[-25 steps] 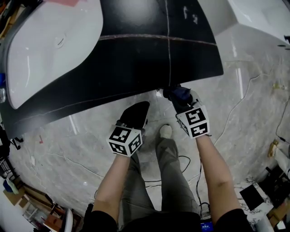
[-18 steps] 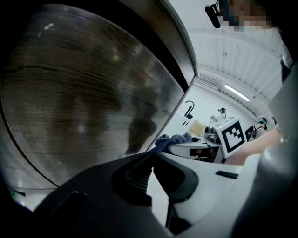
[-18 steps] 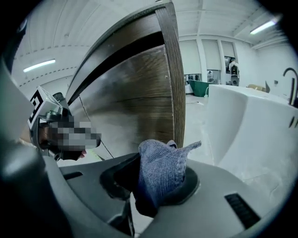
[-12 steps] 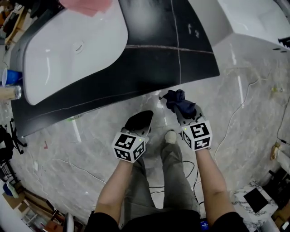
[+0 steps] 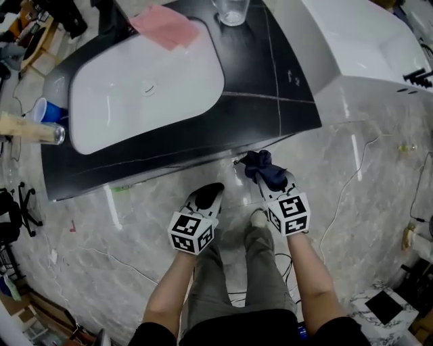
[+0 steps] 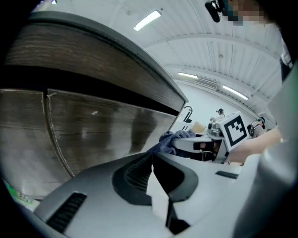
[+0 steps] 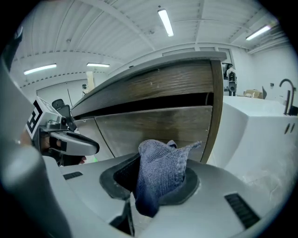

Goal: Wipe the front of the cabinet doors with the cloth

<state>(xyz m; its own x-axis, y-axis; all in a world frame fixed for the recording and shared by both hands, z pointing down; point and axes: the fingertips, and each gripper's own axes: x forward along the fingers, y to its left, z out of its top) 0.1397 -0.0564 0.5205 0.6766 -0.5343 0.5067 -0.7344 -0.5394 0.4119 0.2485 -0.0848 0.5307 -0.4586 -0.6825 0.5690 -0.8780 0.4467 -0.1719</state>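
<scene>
Right gripper (image 7: 150,188) clamps the one blue cloth (image 7: 160,172); left gripper (image 6: 152,162) closed, empty.

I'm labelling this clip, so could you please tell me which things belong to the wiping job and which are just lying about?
Job: blue cloth, held in right gripper; wooden cabinet doors.
Lying about: pink rag, glass, blue cup.

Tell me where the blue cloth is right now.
Right gripper view: the cloth is bunched in the right gripper's jaws, facing the right-hand end of the wooden cabinet doors.
</scene>
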